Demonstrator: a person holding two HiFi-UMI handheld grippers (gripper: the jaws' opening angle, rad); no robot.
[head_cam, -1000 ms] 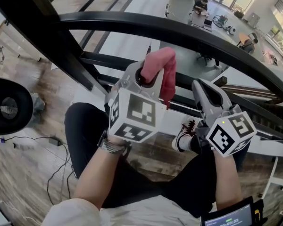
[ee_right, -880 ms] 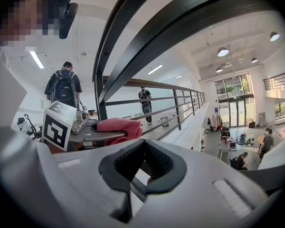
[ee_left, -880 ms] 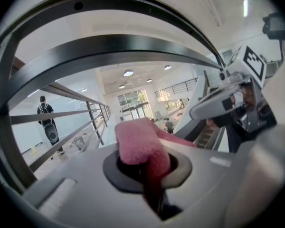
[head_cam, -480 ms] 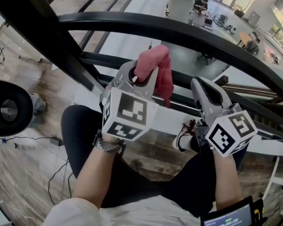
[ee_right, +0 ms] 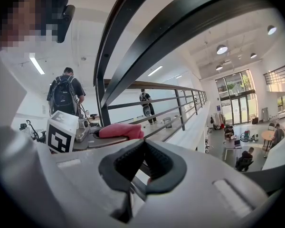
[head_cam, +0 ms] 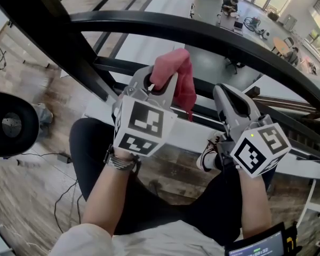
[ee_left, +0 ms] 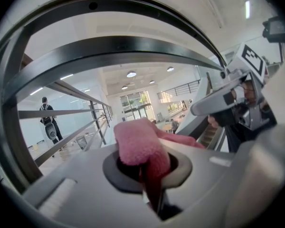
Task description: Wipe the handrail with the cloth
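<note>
L hand-held gripper (head_cam: 161, 87) pinches the pink cloth (head_cam: 177, 68) mid-frame, below the handrail (head_cam: 213, 36) across the top; R hand-held gripper (head_cam: 230, 97) closed, empty. Risk: loose cloth snags on the handrail, pulls out & drops.

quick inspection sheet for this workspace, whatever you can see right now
surface: black curved metal handrail, bare along the stretch in view
job's things: pink fluffy cloth, bunched and hanging from the left tongs, below the rail
clutter: black round object on the wooden floor
grippers: left tongs shut on the cloth; right tongs shut, nothing between them
cables: thin dark cables on the floor at left
surroundings: open hall below with desks; person with a backpack on the walkway
</note>
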